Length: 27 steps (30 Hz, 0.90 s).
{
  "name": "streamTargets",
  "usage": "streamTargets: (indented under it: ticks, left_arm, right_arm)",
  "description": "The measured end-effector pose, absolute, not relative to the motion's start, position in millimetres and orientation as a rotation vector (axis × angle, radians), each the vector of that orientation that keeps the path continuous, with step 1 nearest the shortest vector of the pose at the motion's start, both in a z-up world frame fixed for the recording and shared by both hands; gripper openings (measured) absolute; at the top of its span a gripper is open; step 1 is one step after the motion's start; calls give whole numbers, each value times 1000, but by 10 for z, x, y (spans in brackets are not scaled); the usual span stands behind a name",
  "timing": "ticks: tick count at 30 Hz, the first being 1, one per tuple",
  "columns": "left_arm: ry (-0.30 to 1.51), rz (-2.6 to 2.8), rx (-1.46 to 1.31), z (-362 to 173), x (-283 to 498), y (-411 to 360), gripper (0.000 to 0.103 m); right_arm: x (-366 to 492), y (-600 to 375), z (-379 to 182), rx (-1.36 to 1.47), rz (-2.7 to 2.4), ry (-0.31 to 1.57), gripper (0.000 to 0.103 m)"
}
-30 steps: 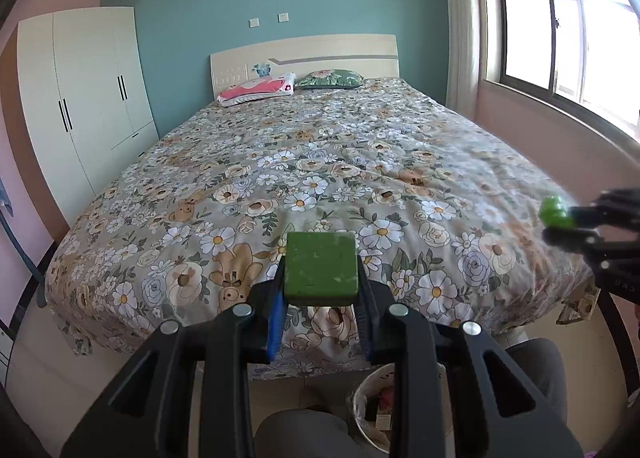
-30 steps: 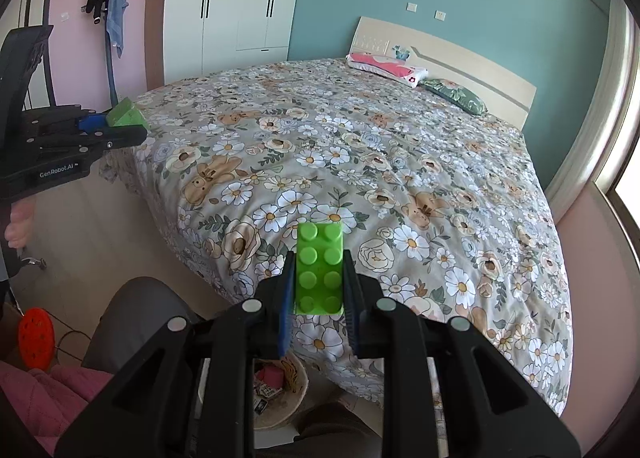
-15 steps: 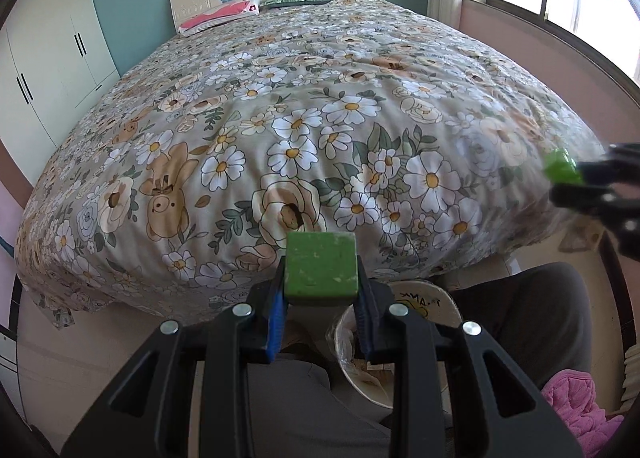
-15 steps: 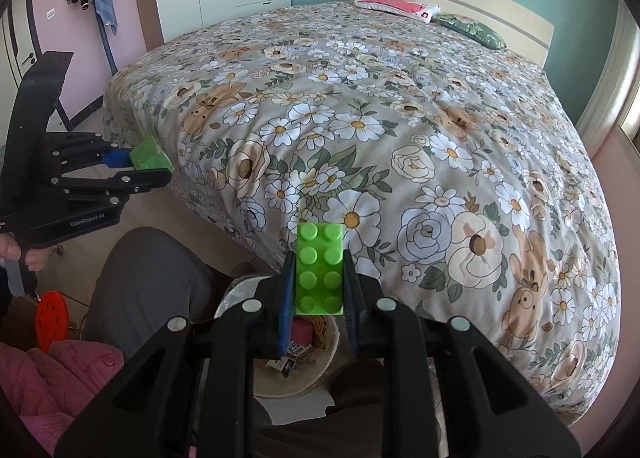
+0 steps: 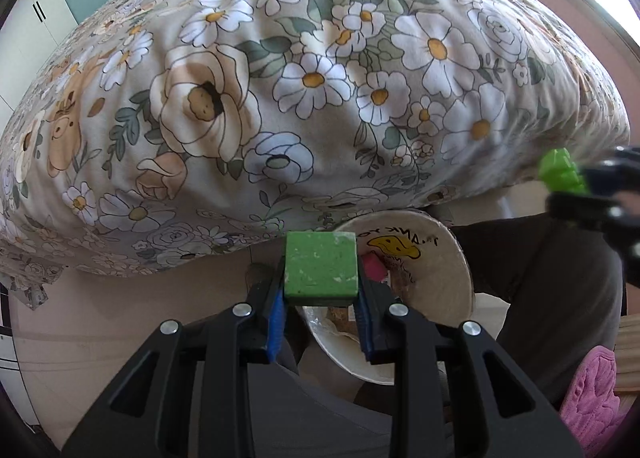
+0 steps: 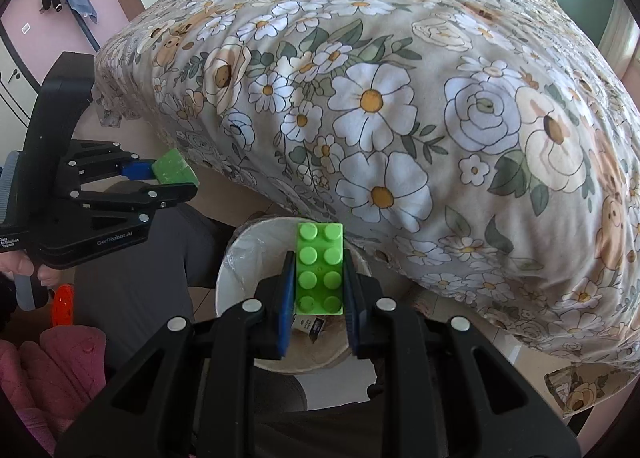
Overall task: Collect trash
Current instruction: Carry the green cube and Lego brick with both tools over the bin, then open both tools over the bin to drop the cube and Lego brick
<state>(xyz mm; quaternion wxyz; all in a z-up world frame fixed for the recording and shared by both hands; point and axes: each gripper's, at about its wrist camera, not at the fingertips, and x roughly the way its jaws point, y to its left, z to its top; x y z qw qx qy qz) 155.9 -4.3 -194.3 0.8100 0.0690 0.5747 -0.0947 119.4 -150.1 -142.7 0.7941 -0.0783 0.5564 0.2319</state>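
The left gripper [image 5: 320, 298] is clamping a green block [image 5: 320, 264] and the right gripper [image 6: 318, 290] a green studded brick [image 6: 319, 268], both needing centring above the wastebasket [image 6: 240, 258] below the jaws before releasing.

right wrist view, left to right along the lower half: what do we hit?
Pink quilted fabric → orange disc → left tool holding the green block → trash bin → studded green brick in the right tool → floral bedspread.
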Motion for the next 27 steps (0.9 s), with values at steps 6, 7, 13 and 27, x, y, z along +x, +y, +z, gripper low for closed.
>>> streamTargets:
  ticks: [6, 7, 13, 27]
  left_arm:
    - [1319, -238, 136, -2336, 1650, -188, 32]
    - [1335, -244, 133, -2399, 1669, -214, 32]
    - [1420, -266, 93, -2770, 1758, -310, 32]
    - [1584, -232, 40, -3498, 1860, -373, 31]
  right_arm:
    - [1228, -1490, -1897, -130, 503, 1294, 23]
    - [1234, -1484, -1979, -122, 503, 1311, 23]
    - [1257, -1430, -2429, -125, 487, 1392, 23]
    - [1345, -1231, -3238, -47, 486, 1572, 23]
